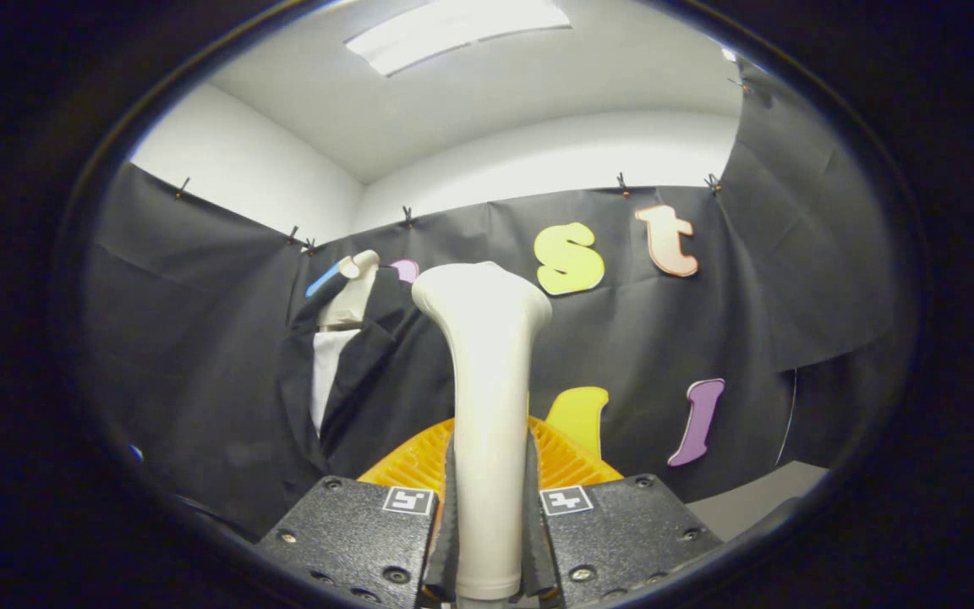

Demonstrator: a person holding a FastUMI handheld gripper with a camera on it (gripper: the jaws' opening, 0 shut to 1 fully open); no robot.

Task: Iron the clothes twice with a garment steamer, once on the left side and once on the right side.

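Observation:
A cream-white garment steamer (pixel 487 381) stands upright between my fingers, its flared head at the top. My gripper (pixel 489 524) is shut on its handle, both pads pressing its sides. Beyond it and to the left, a dark jacket over a white shirt (pixel 352 372) hangs on a pale mannequin torso (pixel 353 288) against the booth wall. The steamer head is apart from the garment, off to its right.
An orange ribbed basket or rack (pixel 407 465) sits just behind the steamer handle. A grey table surface (pixel 757 499) lies to the right. Black cloth walls close in the back and both sides.

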